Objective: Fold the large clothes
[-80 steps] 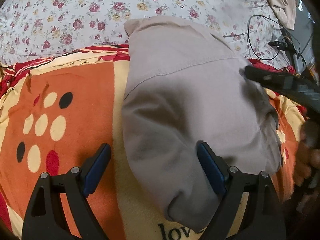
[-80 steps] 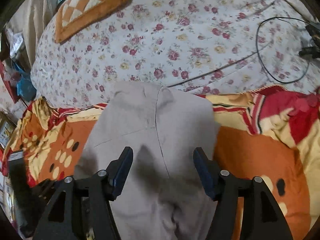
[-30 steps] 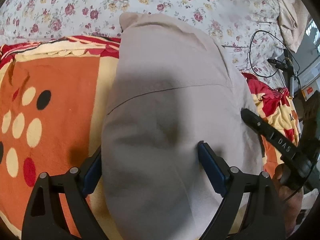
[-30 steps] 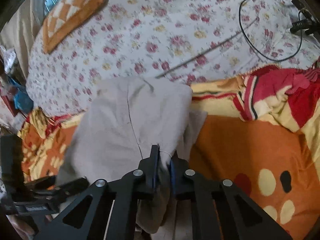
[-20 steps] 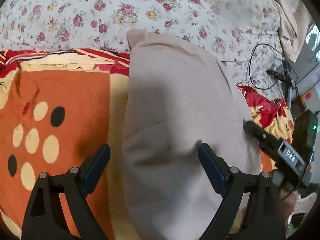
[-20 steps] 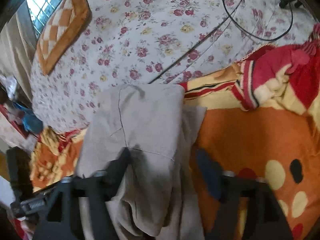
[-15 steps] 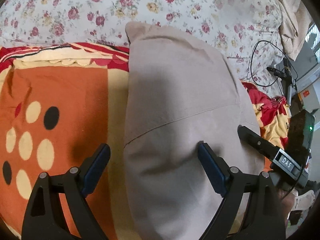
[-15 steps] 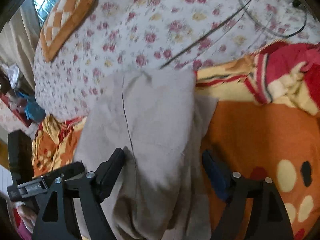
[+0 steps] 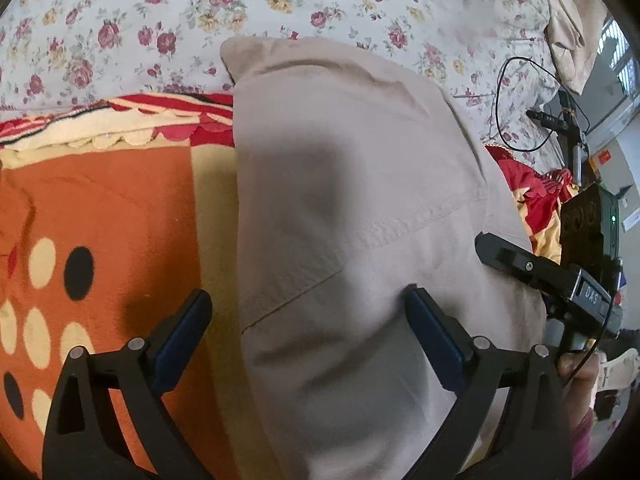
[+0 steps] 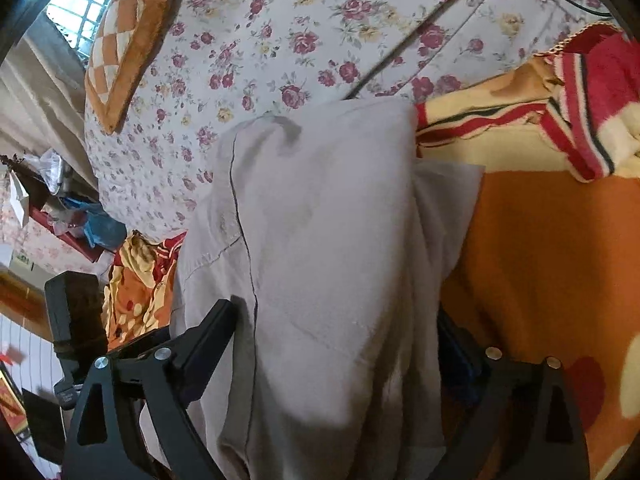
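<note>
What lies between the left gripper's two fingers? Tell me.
In the left wrist view, the left edge of the folded grey garment and a strip of orange blanket.

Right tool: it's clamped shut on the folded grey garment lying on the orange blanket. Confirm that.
Not quite. The right tool is open, not clamped: in the right wrist view its jaws stand wide apart on either side of the folded grey garment without pinching it. The rest holds: the garment lies folded on the orange blanket.
</note>
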`<state>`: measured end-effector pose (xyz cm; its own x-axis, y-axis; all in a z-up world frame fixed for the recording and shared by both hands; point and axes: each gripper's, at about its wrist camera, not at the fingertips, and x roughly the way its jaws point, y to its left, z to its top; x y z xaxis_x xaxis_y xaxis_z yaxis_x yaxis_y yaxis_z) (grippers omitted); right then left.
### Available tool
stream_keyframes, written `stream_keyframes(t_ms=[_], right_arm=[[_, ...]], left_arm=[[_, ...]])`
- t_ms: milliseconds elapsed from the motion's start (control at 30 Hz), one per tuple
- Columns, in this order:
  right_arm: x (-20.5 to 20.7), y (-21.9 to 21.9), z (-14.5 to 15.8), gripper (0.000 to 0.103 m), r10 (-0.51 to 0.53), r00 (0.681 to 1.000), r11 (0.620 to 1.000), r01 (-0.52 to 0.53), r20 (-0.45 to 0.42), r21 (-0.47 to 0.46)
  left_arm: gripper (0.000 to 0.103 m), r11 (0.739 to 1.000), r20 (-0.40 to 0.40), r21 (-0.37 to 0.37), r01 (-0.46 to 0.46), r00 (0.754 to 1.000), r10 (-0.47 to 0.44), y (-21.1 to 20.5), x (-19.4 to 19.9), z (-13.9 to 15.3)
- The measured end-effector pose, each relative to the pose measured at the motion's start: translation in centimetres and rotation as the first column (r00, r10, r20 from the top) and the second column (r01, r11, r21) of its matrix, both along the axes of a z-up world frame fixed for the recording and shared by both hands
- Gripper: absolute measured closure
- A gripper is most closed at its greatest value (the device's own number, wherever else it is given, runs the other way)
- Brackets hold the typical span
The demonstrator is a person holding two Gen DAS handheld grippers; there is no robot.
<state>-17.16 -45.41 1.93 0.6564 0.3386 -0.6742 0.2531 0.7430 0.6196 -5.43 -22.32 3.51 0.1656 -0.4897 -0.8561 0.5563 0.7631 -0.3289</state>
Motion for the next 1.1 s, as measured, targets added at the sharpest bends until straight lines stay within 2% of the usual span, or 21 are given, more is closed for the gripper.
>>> stream_keyframes(t_ms=[33, 67, 133, 167, 200, 233, 300, 333, 400, 500, 567, 633, 733, 767, 800, 867, 967, 1033, 1100], right_arm=[[0.0, 0.1, 0.0, 0.011, 0.001, 1.000, 1.000, -0.001, 0.004, -0.005], [-0.1, 0.2, 0.1, 0.017, 0.002, 1.000, 1.000, -0.001, 0.012, -0.009], [-0.2, 0.4, 0.5, 0.038, 0.008, 0.999, 1.000, -0.008, 0.046, 0.010], [-0.3, 0.7, 0.8, 0.046, 0.003, 0.998, 1.000, -0.004, 0.056, 0.011], [-0.4, 1.0, 1.1, 0.055, 0.004, 0.998, 1.000, -0.004, 0.059, 0.004], [-0.6, 1.3, 1.4, 0.058, 0.002, 0.998, 1.000, -0.002, 0.063, 0.002], [-1.3, 1.7, 2.3, 0.065, -0.013, 0.997, 0.999, 0.011, 0.078, 0.032], [-1.6, 1.9, 2.7, 0.066, -0.014, 0.996, 0.999, 0.010, 0.088, 0.049], [-2.6, 2.8, 4.1, 0.068, 0.004, 0.993, 0.997, -0.014, 0.116, 0.078], [-3.7, 5.3, 6.1, 0.068, 0.076, 0.989, 0.992, -0.088, 0.127, 0.091], [-4.6, 7.8, 6.5, 0.067, 0.115, 0.987, 0.986, -0.127, 0.108, 0.110], [-5.3, 9.9, 6.0, 0.064, 0.135, 0.986, 0.984, -0.145, 0.100, 0.106], [-5.6, 13.1, 4.3, 0.046, 0.175, 0.984, 0.985, -0.175, -0.016, -0.009], [-5.6, 13.6, 3.9, 0.041, 0.174, 0.981, 0.981, -0.180, -0.085, -0.075], [-5.8, 13.6, 4.3, 0.037, 0.163, 0.982, 0.979, -0.173, -0.100, -0.109], [-6.7, 13.0, 6.1, 0.037, 0.110, 0.991, 0.981, -0.120, -0.076, -0.151], [-8.5, 11.9, 10.9, 0.037, 0.041, 0.997, 0.982, -0.029, 0.060, -0.187], [-8.2, 12.8, 12.6, 0.037, 0.081, 0.992, 0.973, -0.056, 0.100, -0.225], [-7.0, 14.8, 13.3, 0.038, 0.136, 0.986, 0.950, -0.100, 0.102, -0.297]], left_arm=[[0.004, 1.000, -0.012, -0.008, 0.003, 1.000, -0.003, -0.1, 0.1, -0.2], [0.004, 1.000, -0.017, -0.015, 0.003, 1.000, -0.004, 0.0, 0.1, -0.3], [0.013, 0.999, -0.011, -0.039, 0.016, 1.000, -0.017, -0.1, -0.2, -0.2], [0.033, 0.997, -0.010, -0.057, 0.044, 0.999, -0.045, -0.2, -0.6, 0.0], [0.043, 0.996, -0.001, -0.063, 0.061, 0.998, -0.062, -0.3, -0.9, 0.4], [0.048, 0.996, 0.026, -0.051, 0.070, 0.997, -0.069, -0.3, -1.4, 1.2], [0.069, 0.995, 0.041, -0.048, 0.092, 0.995, -0.090, 0.1, -2.1, 2.6], [0.071, 0.993, 0.036, -0.062, 0.099, 0.995, -0.097, 0.7, -2.3, 3.4], [0.072, 0.991, 0.041, -0.081, 0.104, 0.994, -0.101, 2.2, -2.9, 5.2], [0.072, 0.991, 0.092, -0.072, 0.112, 0.990, -0.105, 5.6, -5.0, 8.2], [0.071, 0.995, 0.071, -0.041, 0.096, 0.993, -0.092, 8.3, -6.2, 8.7], [0.071, 0.997, 0.083, -0.007, 0.075, 0.994, -0.074, 10.3, -7.7, 8.1], [0.066, 0.993, 0.098, 0.108, 0.036, 0.994, -0.047, 11.8, -9.6, 4.6], [0.055, 0.992, 0.083, 0.124, 0.027, 0.996, -0.037, 12.2, -9.9, 3.5], [0.045, 0.992, 0.083, 0.126, 0.011, 0.996, -0.022, 12.6, -10.1, 3.0], [0.042, 0.991, 0.137, 0.132, -0.021, 0.991, 0.003, 13.6, -11.0, 3.2], [0.037, 0.986, 0.200, 0.156, -0.050, 0.980, 0.018, 13.8, -11.5, 4.4], [0.035, 0.987, 0.223, 0.136, -0.085, 0.973, 0.053, 13.9, -11.2, 5.0], [0.027, 0.986, 0.231, 0.119, -0.121, 0.969, 0.091, 14.2, -11.0, 5.1]])
